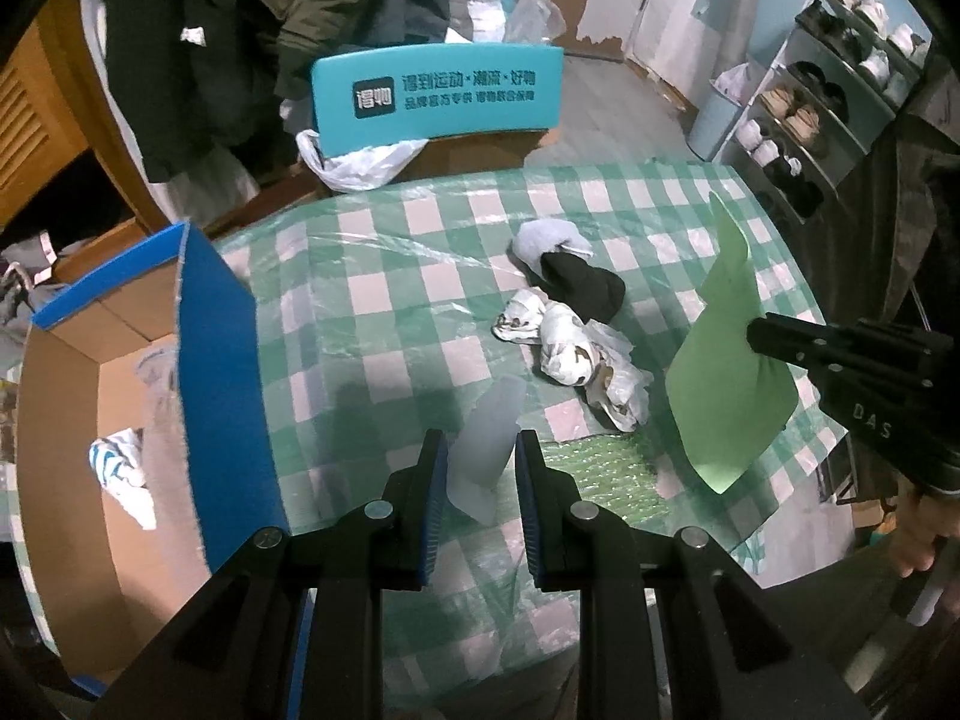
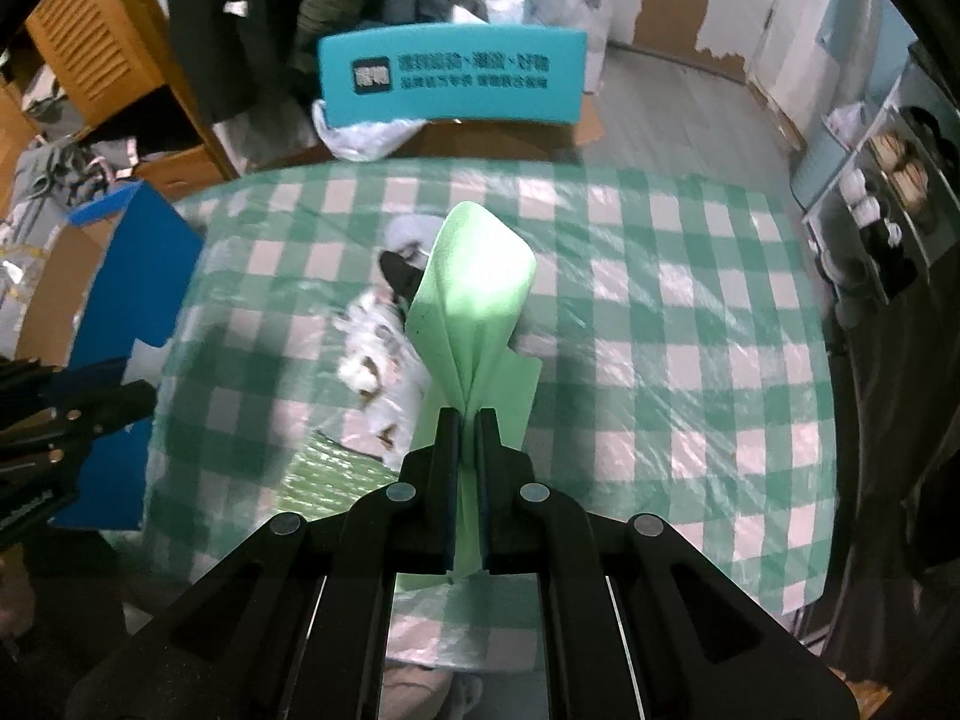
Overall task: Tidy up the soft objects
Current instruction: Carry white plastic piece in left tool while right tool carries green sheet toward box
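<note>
Green sheet: thin soft foam-like sheet (image 2: 474,294) pinched near one edge in the right gripper (image 2: 470,420), hanging above the checked tablecloth (image 2: 690,312), folded into a crease at the pads
Right gripper state: clamped tight on the green sheet, jaws almost meeting
Pale piece: translucent whitish soft block (image 1: 489,438) held between the pads of the left gripper (image 1: 480,450), above the table's near edge, beside the box
Left gripper state: clenched on the pale piece, jaws apart only by its thickness
Remaining pile: crumpled white printed bags (image 1: 570,354), a black cloth (image 1: 585,285) and a grey fluffy item (image 1: 549,240) lie touching, mid-table; a green bubble-textured sheet (image 1: 606,462) lies flat just beside them
Box: open cardboard box (image 1: 72,420) with a blue flap (image 1: 222,372) at the table's left edge, a striped cloth (image 1: 120,468) already inside; likely the destination
Risk, green sheet: held by a small margin, so a quick swing could pull it out of the pads, or its free corner could catch the blue flap
Risk, pale piece: smooth and squashy, so it may slip
Risk, grippers: both heading for one box could collide
</note>
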A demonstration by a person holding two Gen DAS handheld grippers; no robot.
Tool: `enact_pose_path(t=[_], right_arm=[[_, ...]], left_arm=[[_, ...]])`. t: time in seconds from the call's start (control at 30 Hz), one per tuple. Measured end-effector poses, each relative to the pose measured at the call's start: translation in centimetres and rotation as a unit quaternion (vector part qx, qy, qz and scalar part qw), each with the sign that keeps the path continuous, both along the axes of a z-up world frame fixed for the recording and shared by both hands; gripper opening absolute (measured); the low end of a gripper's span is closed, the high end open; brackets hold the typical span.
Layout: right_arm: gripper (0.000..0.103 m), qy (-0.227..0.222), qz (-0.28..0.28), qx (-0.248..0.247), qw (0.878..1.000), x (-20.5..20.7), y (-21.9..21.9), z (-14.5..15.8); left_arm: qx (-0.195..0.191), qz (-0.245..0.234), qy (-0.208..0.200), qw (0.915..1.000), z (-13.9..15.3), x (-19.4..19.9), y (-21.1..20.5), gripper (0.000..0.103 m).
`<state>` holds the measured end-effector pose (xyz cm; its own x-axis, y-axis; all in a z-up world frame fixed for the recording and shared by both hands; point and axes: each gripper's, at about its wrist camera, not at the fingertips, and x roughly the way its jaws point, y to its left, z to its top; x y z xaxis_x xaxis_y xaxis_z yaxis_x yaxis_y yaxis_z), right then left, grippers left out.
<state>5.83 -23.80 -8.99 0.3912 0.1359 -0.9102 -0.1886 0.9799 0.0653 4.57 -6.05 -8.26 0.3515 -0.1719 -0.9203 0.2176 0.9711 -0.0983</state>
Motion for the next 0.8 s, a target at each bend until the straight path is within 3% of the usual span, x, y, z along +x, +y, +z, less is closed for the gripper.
enact_pose_path(t=[0.8], right_arm=[[0.004, -0.056, 0.087, 0.031, 0.994, -0.3, 8.6, 5.9]], left_arm=[[0.012, 0.062, -0.052, 0.9966, 4.1, -1.7, 7.2, 0.023]])
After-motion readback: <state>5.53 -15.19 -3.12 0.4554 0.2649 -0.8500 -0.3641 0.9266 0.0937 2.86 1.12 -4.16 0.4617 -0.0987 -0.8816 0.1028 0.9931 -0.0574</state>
